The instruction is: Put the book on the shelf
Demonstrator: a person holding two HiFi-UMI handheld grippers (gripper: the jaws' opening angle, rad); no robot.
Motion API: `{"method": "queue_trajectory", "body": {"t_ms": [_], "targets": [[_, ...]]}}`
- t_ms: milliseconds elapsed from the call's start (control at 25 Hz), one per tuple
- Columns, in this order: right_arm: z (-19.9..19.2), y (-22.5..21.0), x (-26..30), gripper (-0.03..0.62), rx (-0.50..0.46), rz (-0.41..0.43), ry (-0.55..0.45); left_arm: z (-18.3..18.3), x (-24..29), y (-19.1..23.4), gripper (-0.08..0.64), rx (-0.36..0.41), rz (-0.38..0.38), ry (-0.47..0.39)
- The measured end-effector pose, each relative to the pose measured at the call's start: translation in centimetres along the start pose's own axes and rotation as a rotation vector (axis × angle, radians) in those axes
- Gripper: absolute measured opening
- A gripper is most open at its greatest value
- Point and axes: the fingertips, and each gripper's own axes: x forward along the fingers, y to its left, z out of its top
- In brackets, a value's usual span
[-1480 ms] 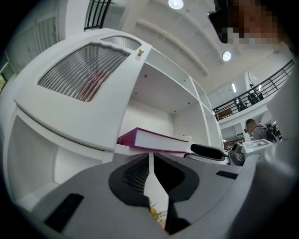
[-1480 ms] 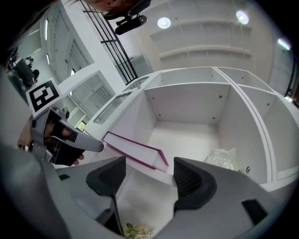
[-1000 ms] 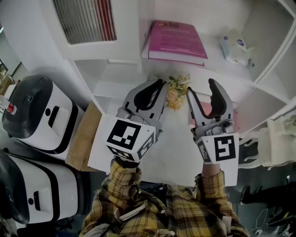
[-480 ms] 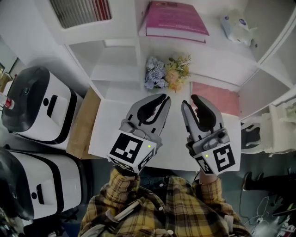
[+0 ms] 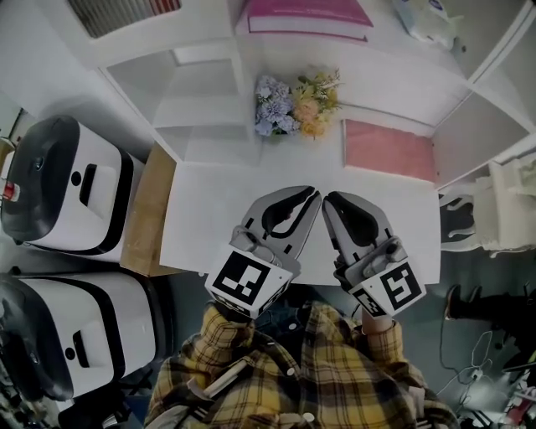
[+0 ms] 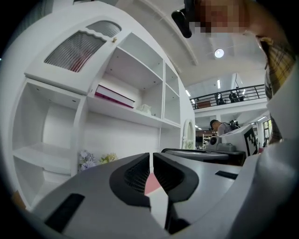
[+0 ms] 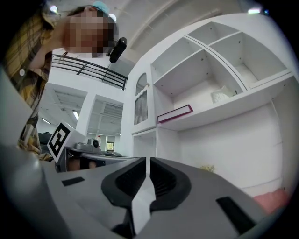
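The pink book (image 5: 306, 15) lies flat on an upper shelf of the white cabinet (image 5: 209, 134), apart from both grippers. It also shows as a thin pink slab in the left gripper view, book (image 6: 114, 96), and in the right gripper view, book (image 7: 175, 113). My left gripper (image 5: 311, 195) and right gripper (image 5: 328, 202) hover side by side over the white tabletop, well short of the shelf. Both are shut with nothing between the jaws, as the left gripper (image 6: 151, 161) and right gripper (image 7: 147, 167) show close up.
A small bunch of flowers (image 5: 293, 105) and a pink mat (image 5: 389, 149) lie on the lower ledge. A white crumpled bag (image 5: 427, 21) sits right of the book. Two white-and-black appliances (image 5: 63, 197) stand at the left.
Both grippers have drawn back from the shelf toward the person and their jaws have closed. The book has stayed lying on the shelf.
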Motion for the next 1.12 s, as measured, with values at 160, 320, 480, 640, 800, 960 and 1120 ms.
{"method": "queue_trajectory", "body": {"t_ms": [160, 320, 480, 640, 800, 960, 1120], "targets": [[-0.9, 0.2, -0.7, 0.029, 0.012, -0.004, 0.018, -0.9, -0.2, -1.1, 0.032, -0.012, -0.022, 0.004], [-1.8, 0.5, -1.2, 0.019, 0.049, -0.004, 0.046, -2.0, -0.7, -1.7, 0.025, -0.026, -0.035, 0.015], [-2.5, 0.9, -1.2, 0.018, 0.066, 0.01, 0.071, -3.0, -1.0, -1.8, 0.02, -0.027, -0.047, 0.035], [-3.1, 1.1, -1.2, 0.017, 0.062, 0.016, 0.096, -3.2, -1.1, -1.8, 0.02, -0.021, -0.063, 0.03], [-3.3, 1.0, -1.1, 0.017, 0.082, 0.018, 0.095, -2.8, -0.8, -1.4, 0.02, -0.034, -0.047, 0.032], [-3.1, 0.7, -1.0, 0.017, 0.091, 0.01, 0.082, -2.5, -0.6, -1.4, 0.02, -0.03, -0.044, 0.023], [-3.0, 0.5, -0.9, 0.017, 0.088, 0.006, 0.081, -2.5, -0.6, -1.4, 0.02, -0.026, -0.045, 0.027]]}}
